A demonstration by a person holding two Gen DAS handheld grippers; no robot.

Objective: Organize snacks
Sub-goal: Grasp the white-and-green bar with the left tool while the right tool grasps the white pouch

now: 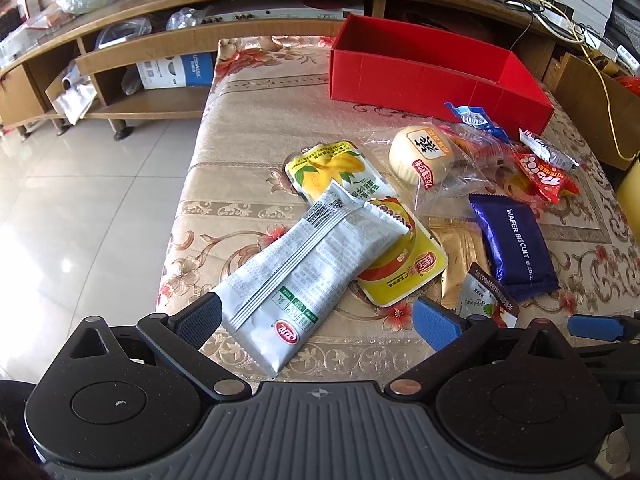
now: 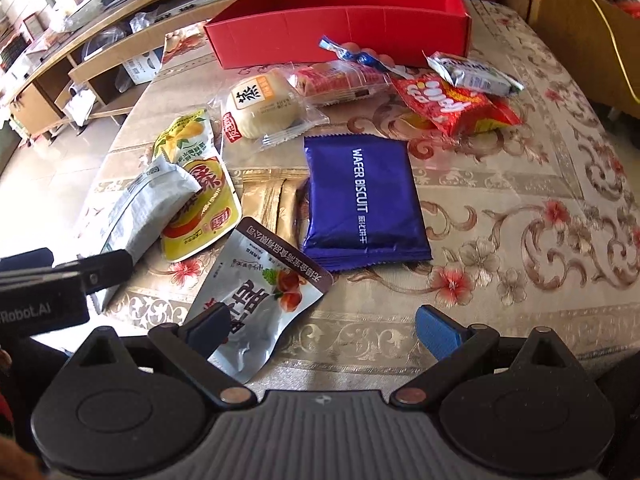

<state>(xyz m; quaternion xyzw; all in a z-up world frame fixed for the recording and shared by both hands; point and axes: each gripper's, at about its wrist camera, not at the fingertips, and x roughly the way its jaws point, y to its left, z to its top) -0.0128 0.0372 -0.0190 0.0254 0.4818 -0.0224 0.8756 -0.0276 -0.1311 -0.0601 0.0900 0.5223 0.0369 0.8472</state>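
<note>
**Both grippers spread over the snack pile**

Your left gripper is spread wide around the end of the silver packet. Your right gripper is spread too, its left finger on the nut pouch. The red box sits at the table's far end.

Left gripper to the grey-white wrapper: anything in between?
Nothing visible. The left gripper is open and the grey-white wrapper lies between its fingers, its far end resting on the yellow packet.
</note>
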